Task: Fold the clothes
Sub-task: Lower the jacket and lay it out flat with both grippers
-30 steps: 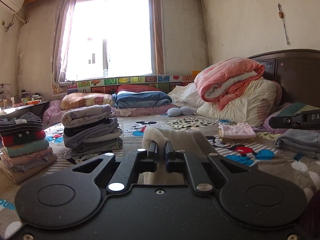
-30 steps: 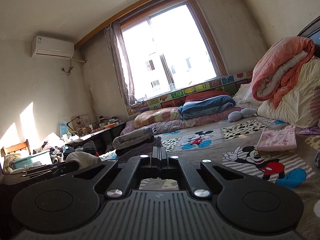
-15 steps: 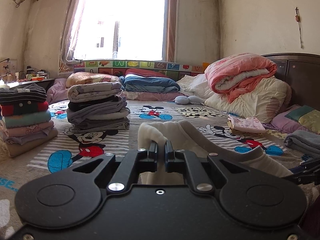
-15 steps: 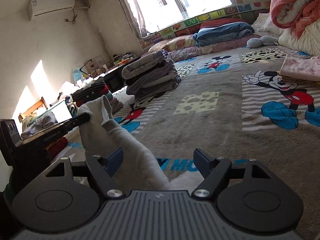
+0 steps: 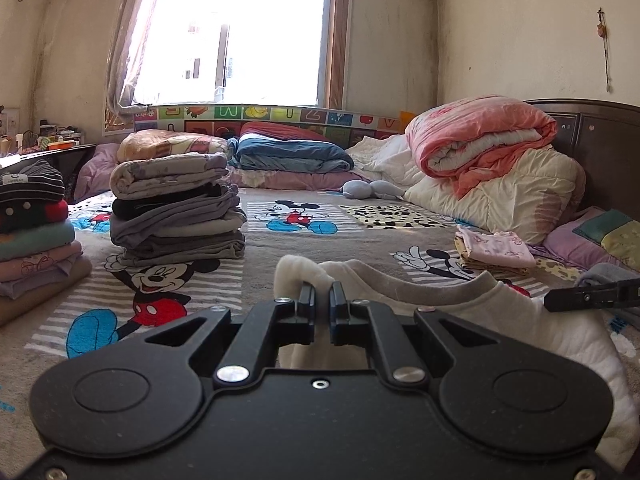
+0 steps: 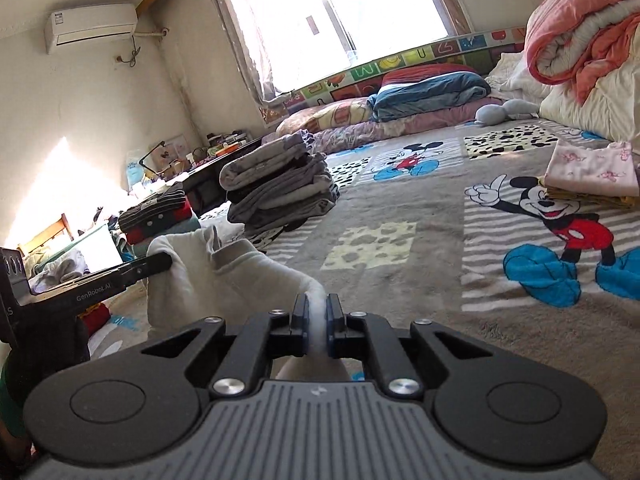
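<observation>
1. Left tool (image 5: 321, 294), marked "GenRobot.AI", is clamped on the cream sweatshirt (image 5: 500, 312).
2. Right tool (image 6: 317, 305) has just closed on its fabric.
3. Sweatshirt hangs between both tools above the Mickey Mouse blanket (image 6: 400, 280).

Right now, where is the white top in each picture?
Left wrist view: the white top is low in the middle, running right, pinched by the left gripper.
Right wrist view: the white top is lower left, running to the middle, pinched by the right gripper.
Shared landmark: the grey stack of folded clothes.
</observation>
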The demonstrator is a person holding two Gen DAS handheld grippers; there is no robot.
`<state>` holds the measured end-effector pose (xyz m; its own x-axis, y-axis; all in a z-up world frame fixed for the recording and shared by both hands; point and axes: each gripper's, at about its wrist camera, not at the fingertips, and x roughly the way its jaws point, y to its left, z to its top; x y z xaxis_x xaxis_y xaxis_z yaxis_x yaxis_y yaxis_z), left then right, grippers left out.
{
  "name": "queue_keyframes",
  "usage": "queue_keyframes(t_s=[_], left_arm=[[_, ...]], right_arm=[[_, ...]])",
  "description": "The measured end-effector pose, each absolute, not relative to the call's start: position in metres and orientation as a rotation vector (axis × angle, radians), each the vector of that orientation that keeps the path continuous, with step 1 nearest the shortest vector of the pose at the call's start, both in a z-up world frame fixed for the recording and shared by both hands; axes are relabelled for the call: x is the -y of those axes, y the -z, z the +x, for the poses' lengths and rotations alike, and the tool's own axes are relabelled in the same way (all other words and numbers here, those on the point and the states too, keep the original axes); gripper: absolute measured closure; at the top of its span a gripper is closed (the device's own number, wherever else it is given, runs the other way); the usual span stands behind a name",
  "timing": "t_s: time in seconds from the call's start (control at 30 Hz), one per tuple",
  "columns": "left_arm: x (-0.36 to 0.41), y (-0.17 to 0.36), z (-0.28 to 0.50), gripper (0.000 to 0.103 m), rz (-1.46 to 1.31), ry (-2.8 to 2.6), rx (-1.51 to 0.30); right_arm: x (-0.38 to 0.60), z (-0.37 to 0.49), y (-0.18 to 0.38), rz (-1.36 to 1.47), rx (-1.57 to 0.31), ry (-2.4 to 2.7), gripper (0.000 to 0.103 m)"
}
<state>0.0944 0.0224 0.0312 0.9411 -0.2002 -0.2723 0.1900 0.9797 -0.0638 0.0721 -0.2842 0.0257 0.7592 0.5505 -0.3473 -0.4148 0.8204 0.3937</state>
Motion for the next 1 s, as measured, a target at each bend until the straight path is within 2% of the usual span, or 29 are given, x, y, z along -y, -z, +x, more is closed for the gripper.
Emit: queue_keyframes(t_s=[0.53,0.73,0.77,0.83,0.9,0.93,1.0], left_arm=[[-0.036,0.013,0.243,0.099,-0.24,0.172,-0.436],[-0.055,0.038,0.261,0.099,-0.326,0.172,-0.555],[-0.059,0.039,0.261,0.099,-0.35,0.18,-0.561],[-0.063,0.037,0.259,0.099,-0.379,0.204,-0.563],[-0.062,0.035,0.256,0.099,-0.383,0.216,-0.564],[-0.061,0.035,0.255,0.099,-0.377,0.221,-0.567],[-0.057,0.035,0.255,0.099,-0.366,0.231,-0.575]], right_arm=[[0.281,0.227,-0.002,0.264,-0.474,-0.46,0.095],[0.287,0.263,0.022,0.321,-0.538,-0.449,0.094],[0.289,0.264,0.026,0.346,-0.555,-0.457,0.09],[0.296,0.264,0.03,0.401,-0.586,-0.48,0.075],[0.305,0.26,0.03,0.457,-0.604,-0.496,0.029],[0.309,0.257,0.031,0.481,-0.617,-0.501,0.024],[0.313,0.252,0.037,0.492,-0.661,-0.504,0.024]])
